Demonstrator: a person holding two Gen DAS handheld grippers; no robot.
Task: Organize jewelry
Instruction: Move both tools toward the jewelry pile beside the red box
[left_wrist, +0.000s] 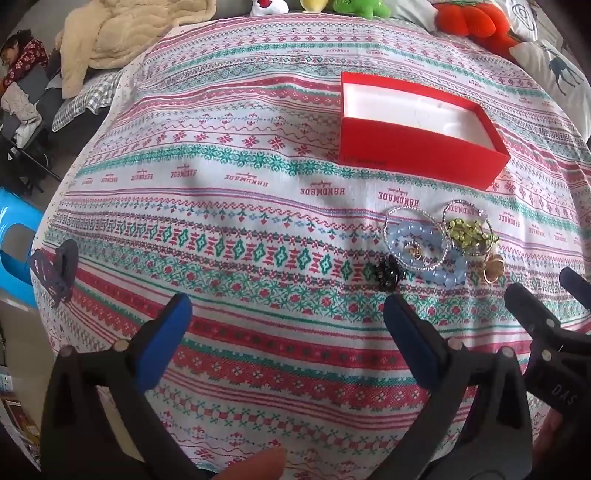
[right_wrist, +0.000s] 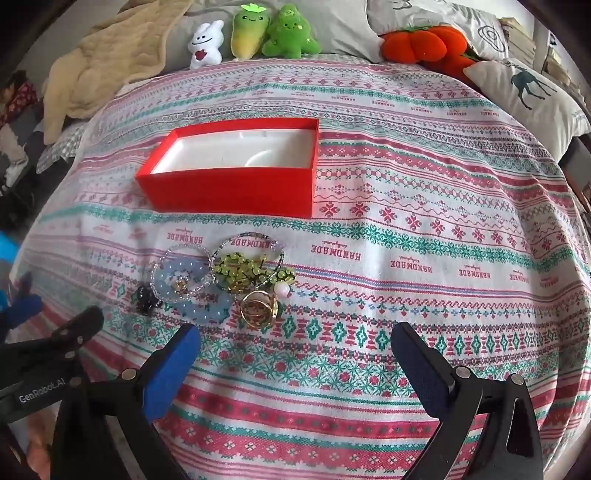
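A red box (left_wrist: 417, 155) (right_wrist: 236, 192) with a white lining stands open on the patterned cloth (left_wrist: 240, 229) (right_wrist: 424, 258). In front of it lies a jewelry pile: a pale blue bead bracelet (left_wrist: 421, 240) (right_wrist: 207, 306), a green bead bracelet (left_wrist: 469, 232) (right_wrist: 251, 275), gold rings (left_wrist: 493, 267) (right_wrist: 258, 310), a black beaded piece (left_wrist: 388, 273) (right_wrist: 146, 299) and thin silver hoops (left_wrist: 413, 221). My left gripper (left_wrist: 287, 306) (right_wrist: 59, 314) is open, near and left of the pile. My right gripper (right_wrist: 295, 334) (left_wrist: 545, 286) is open too, just right of the pile. Neither holds anything.
Plush toys (right_wrist: 255, 33) and an orange plush (right_wrist: 424, 46) line the far edge, with a deer pillow (right_wrist: 528, 92) at the right and a beige blanket (right_wrist: 110, 55) at the left. A small dark object (left_wrist: 51, 269) lies at the cloth's left edge. A person (left_wrist: 22, 55) lies far left.
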